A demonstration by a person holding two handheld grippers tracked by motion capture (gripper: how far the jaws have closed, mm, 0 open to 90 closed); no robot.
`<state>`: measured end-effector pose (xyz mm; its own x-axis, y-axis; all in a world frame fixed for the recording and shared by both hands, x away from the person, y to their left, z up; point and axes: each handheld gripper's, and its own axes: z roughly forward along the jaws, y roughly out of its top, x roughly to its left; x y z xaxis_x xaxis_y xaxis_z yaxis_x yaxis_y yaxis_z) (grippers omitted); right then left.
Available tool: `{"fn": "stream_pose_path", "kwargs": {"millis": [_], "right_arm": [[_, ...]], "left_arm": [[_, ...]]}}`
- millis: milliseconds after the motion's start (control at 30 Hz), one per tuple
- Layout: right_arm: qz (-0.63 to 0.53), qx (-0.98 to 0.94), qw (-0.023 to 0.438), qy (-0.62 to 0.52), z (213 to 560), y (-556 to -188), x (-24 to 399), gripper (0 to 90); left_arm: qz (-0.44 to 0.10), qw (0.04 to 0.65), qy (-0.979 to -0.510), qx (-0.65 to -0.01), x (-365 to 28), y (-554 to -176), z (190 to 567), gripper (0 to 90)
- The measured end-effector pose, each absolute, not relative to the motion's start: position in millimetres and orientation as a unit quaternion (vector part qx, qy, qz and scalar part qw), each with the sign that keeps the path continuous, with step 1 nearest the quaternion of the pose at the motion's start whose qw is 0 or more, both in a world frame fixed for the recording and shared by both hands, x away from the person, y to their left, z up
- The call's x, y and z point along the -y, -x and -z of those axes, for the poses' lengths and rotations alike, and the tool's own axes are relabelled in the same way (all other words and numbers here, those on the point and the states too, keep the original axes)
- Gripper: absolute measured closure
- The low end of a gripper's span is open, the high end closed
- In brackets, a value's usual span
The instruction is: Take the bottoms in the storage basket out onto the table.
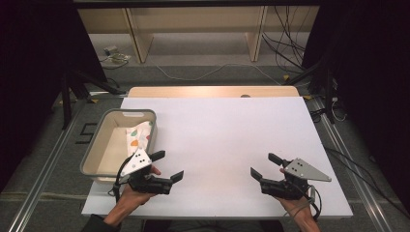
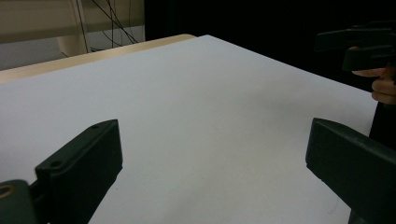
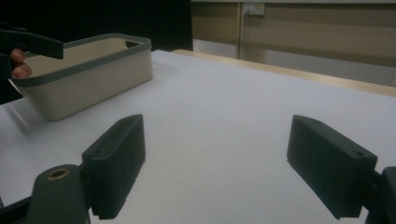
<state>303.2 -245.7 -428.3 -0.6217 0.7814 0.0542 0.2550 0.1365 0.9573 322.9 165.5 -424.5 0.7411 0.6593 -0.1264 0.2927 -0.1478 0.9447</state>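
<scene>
My left gripper point(image 1: 168, 166) hovers over the white table point(image 1: 217, 140) near its front left, jaws wide open and nothing between them; in the left gripper view the left gripper point(image 2: 212, 158) frames bare tabletop. My right gripper point(image 1: 264, 164) is at the front right, also open and holding nothing, and in the right gripper view the right gripper point(image 3: 215, 163) looks across the table. A beige basket point(image 1: 99, 150) with a grey rim stands at the left, just beyond the left gripper. Inside it lies a white cloth point(image 1: 140, 135) with coloured spots. The basket point(image 3: 88, 77) also appears from the side.
A wooden strip point(image 1: 212, 91) runs along the table's far edge. Beyond it are wooden shelf legs and loose cables on the floor. Dark curtains and stands flank both sides. The other gripper point(image 2: 359, 46) appears at the upper right of the left gripper view.
</scene>
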Motion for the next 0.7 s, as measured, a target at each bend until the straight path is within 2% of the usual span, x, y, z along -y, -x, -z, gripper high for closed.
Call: {"fn": "stream_pose_path", "kwargs": {"millis": [367,700], "right_arm": [[-0.548,-0.714,0.238,-0.364,428.1,-302.5,245.1,20.4],[-0.549,-0.713,0.239,-0.364,428.4,-303.8,245.2,21.0]], "left_arm": [[-0.168,0.569,-0.735,-0.330,-165.3,-324.7,423.8,3.2],[-0.185,0.560,-0.727,-0.353,-164.9,-340.8,415.8,3.7]]}}
